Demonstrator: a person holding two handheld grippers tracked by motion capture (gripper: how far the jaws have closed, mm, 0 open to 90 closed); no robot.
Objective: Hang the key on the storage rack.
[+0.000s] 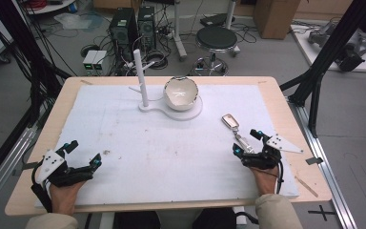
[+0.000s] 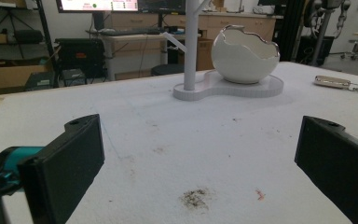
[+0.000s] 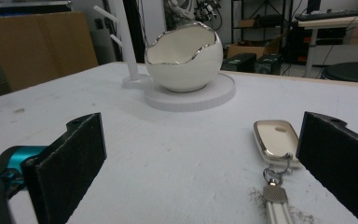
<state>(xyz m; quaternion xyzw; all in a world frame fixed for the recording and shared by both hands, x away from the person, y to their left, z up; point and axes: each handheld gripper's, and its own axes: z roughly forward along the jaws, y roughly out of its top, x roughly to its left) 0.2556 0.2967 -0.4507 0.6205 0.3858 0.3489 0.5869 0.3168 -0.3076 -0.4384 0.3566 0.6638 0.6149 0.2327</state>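
Glossy cream key fob (image 1: 229,120) with metal ring and strap lying flat on white foam mat (image 1: 124,143), long axis running away toward broken-egg-shaped white bowl (image 1: 181,93). Left gripper (image 1: 82,153) resting spread wide, holding nothing. Right gripper (image 1: 247,141) sitting spread, jaws flanking strap end.

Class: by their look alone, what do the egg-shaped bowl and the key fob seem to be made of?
Egg-shaped bowl: probably glazed ceramic; glossy white body, jagged rim edged in shiny silver. Key fob: seemingly polished metal frame around a pale cream face, joined by a metal ring to a strap; exact material unclear.
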